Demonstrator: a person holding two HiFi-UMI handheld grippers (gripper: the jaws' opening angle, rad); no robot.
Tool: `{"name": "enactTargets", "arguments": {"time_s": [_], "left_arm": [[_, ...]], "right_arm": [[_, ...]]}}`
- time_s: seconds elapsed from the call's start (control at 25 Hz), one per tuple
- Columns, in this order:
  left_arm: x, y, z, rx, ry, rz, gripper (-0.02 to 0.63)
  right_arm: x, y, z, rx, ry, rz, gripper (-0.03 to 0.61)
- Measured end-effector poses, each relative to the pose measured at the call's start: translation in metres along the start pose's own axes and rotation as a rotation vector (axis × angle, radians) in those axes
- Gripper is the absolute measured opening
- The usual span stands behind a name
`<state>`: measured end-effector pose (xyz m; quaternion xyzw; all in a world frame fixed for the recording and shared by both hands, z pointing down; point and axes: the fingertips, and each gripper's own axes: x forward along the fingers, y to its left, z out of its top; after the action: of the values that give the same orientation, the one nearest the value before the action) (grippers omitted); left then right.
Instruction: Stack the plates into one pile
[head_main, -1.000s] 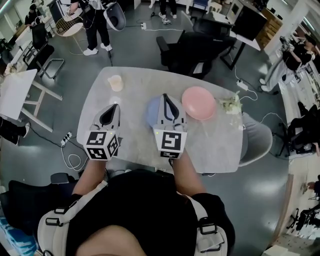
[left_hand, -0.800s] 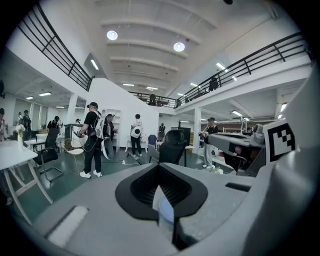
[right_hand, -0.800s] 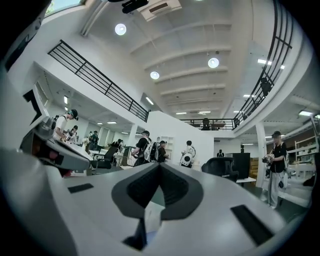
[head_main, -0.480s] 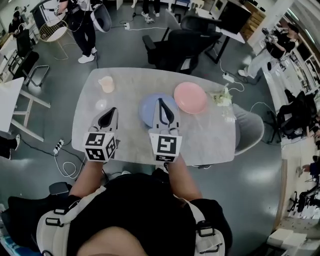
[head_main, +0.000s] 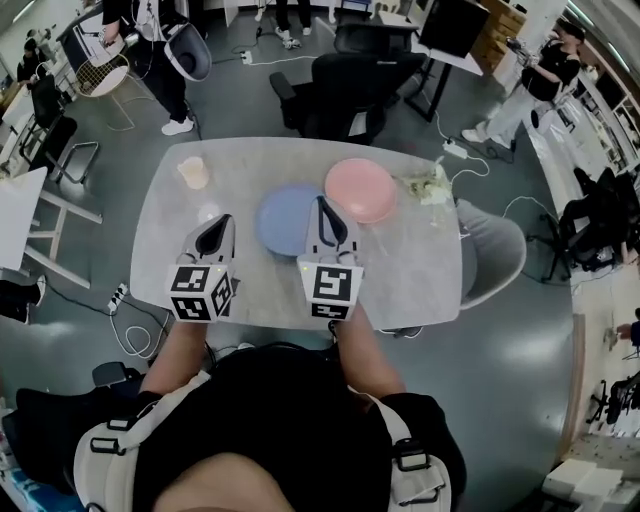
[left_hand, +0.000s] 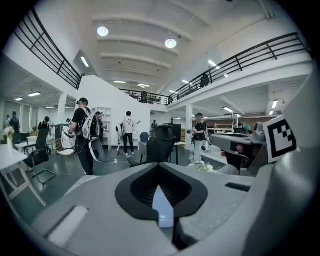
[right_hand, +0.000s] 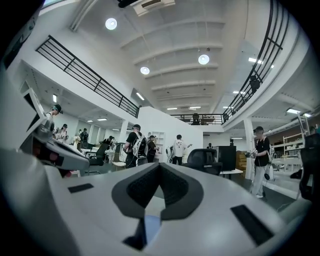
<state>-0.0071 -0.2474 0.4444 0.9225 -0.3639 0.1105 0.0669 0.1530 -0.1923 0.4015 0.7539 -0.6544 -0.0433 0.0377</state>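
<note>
Blue plate (head_main: 280, 222) and pink plate (head_main: 360, 190) show fully only overhead; left tool (head_main: 229, 216), right tool (head_main: 322, 200) closed empty.

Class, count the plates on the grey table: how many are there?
2. The blue plate sits centrally; the pink plate lies just right of it. A small pale disc further left is too small to identify.

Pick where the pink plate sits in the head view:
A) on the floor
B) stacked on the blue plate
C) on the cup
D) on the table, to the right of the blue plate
D: the pink plate lies flat on the table just right of the blue plate, not stacked on it.
</note>
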Motion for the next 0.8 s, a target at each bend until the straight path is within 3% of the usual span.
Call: {"name": "enactTargets", "arguments": {"time_s": [0.16, 0.4, 0.6, 0.8], "left_arm": [[0.031, -0.060, -0.006, -0.068, 0.019, 0.020, 0.003], [0.064, -0.146, 0.008, -0.043, 0.027, 0.082, 0.004], [0.069, -0.161, 0.014, -0.026, 0.045, 0.148, 0.004], [0.075, -0.162, 0.017, -0.005, 0.054, 0.148, 0.003]], "right_arm": [[-0.013, -0.063, -0.014, -0.007, 0.019, 0.057, 0.008], [-0.016, -0.150, -0.039, -0.017, 0.091, 0.155, 0.008], [-0.006, -0.174, -0.045, 0.001, 0.100, 0.203, 0.008], [0.003, -0.176, -0.049, 0.007, 0.100, 0.237, 0.008]]}}
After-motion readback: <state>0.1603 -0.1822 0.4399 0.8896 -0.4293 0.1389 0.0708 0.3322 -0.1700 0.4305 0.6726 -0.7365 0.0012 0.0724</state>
